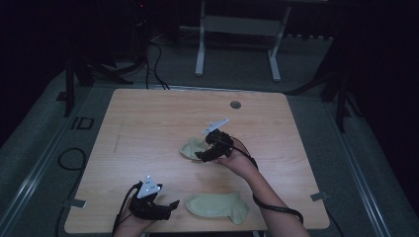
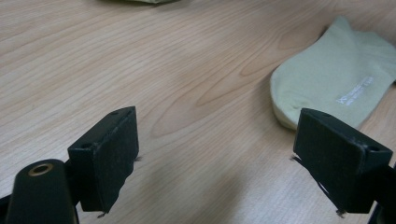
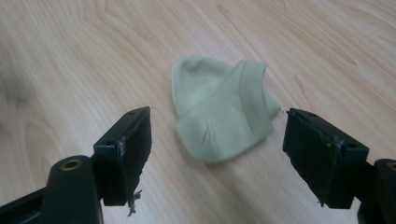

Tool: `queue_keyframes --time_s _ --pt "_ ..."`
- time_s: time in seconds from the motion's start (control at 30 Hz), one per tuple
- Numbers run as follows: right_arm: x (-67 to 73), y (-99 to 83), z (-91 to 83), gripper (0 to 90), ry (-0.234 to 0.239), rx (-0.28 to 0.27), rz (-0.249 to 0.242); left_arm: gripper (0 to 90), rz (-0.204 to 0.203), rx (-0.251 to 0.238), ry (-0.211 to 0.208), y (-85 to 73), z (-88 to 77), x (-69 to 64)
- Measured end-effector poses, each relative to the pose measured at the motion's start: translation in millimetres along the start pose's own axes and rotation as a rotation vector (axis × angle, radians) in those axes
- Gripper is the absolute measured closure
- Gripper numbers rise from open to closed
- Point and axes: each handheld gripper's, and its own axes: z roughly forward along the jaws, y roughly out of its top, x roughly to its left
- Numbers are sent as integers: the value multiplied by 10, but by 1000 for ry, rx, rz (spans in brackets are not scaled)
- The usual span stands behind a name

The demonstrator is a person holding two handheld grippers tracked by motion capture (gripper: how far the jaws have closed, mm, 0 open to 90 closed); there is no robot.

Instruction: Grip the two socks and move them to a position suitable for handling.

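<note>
A wooden table (image 1: 148,128) takes up the middle of the high view, with a small round grey cap (image 1: 235,104) set in it near the far edge. Beyond the table the room is dark; a white frame on legs (image 1: 237,44) and some cables on the floor can be made out, little else.

Two pale green socks lie on the table, well apart. The flat sock (image 1: 217,206) lies stretched out near the near edge, just right of the left gripper (image 1: 168,205). In the left gripper view only its toe end (image 2: 327,84) shows, cut off by the right edge; there is a line of small white print on it, too small to read, which the high view does not show at all.

The folded sock (image 1: 190,148) lies near the middle of the table. In the high view the right gripper (image 1: 205,148) partly covers it; the right gripper view shows it whole (image 3: 219,112), cuff folded over the foot part, lying on the wood.

The right gripper (image 3: 217,149) hovers over that sock with its jaws spread wide, one on each side, touching nothing. The left gripper (image 2: 217,154) is likewise spread wide over bare wood, empty, the flat sock just beyond one jaw. Frayed threads hang from the jaw pads.
</note>
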Motion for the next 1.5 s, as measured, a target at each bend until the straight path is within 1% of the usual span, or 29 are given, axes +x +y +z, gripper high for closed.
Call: queue_keyframes --time_s 0.03,0.07,0.13,0.17,0.23,0.27,0.33,0.37,0.5,0.53,0.6,0.7,0.77,0.8,0.83,0.9,0.97,1.0,1.03,1.07,1.1,1.13,1.2,1.33,1.37,1.43,1.5 --pt "-4 21 23 238 -3 2 0 140 -5 -3 0 1 -1 2" --pt "-12 48 56 238 -3 5 3 126 -5 -1 13 4 -2 4" --pt "-33 100 122 245 -4 11 8 113 4 13 1 1 8 13" --pt "-41 125 153 254 -11 15 13 113 4 14 10 -4 12 12" --pt "-62 168 213 263 -5 14 33 113 5 21 4 -10 19 11" --pt "-68 186 244 286 -9 12 40 113 8 23 6 -13 20 7" --pt "-72 210 299 330 -14 10 39 113 12 26 3 -17 26 7" --pt "-80 220 346 332 -28 15 40 114 12 27 6 -21 30 7" --pt "-122 227 518 350 -43 44 95 114 13 34 1 -35 44 6" --pt "-117 227 559 350 -50 56 100 114 14 35 3 -36 46 4" --pt "-92 221 635 350 -64 72 92 114 13 36 -1 -37 47 4" --pt "-50 199 732 350 -70 95 80 115 16 36 -1 -37 41 2" --pt "-23 172 791 354 -81 119 65 115 17 34 3 -37 38 1" --pt "-11 154 808 367 -86 121 48 115 16 36 1 -36 37 2" --pt "-4 147 805 384 -87 113 44 115 15 34 4 -35 36 3" --pt "5 146 794 439 -82 114 36 115 13 34 4 -33 37 4" --pt "14 145 790 439 -79 114 28 115 13 34 4 -33 37 4" --pt "29 144 775 610 -72 114 6 115 15 36 7 -33 37 -7" --pt "29 144 775 610 -72 114 6 115 15 36 7 -33 37 -7" --pt "49 142 770 710 -72 111 -1 115 14 36 5 -35 42 -11" --pt "49 142 770 710 -72 111 -1 116 14 36 5 -35 42 -11" --pt "64 141 768 760 -79 111 -15 116 14 36 5 -36 46 -13" --pt "73 150 757 781 -82 121 -24 116 16 41 5 -38 52 -11" --pt "74 139 684 790 -84 121 -29 116 12 38 4 -40 48 -3" --pt "69 134 649 790 -74 119 -25 116 9 36 1 -39 42 4" --pt "69 126 556 790 -79 114 -30 116 10 37 6 -38 40 3" --pt "72 110 442 790 -68 98 -29 116 10 33 7 -34 34 2"
